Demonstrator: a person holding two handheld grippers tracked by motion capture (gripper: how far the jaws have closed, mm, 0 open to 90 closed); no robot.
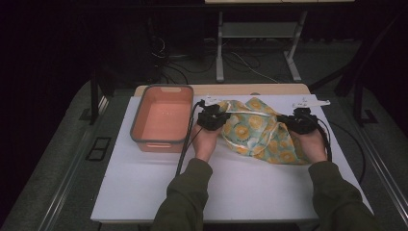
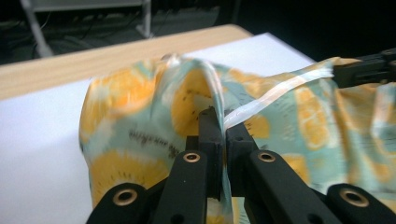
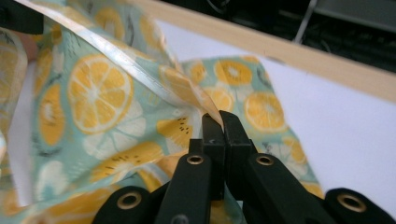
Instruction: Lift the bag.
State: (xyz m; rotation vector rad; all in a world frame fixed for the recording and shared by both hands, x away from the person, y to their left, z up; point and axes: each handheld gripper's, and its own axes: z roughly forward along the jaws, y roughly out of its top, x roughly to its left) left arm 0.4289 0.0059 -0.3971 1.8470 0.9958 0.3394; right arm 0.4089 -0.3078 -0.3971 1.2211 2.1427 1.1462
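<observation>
While both sets of black jaws are pinched tight on fabric, the left hand-held gripper [image 2: 219,123] clamps a pale hem of a lemon-print cloth [image 1: 257,130], and the right hand-held gripper [image 3: 223,123] clamps the same hem farther along. That hem runs taut between the two. The cloth hangs from it, bunched, its lower part resting on the white counter [image 1: 144,187] between the person's hands, toward the far right of the surface. Just left of the left hand-held gripper sits an orange tub [image 1: 139,120] with a grey rim. Dark green sleeves [image 1: 185,197] enter from the near edge.
</observation>
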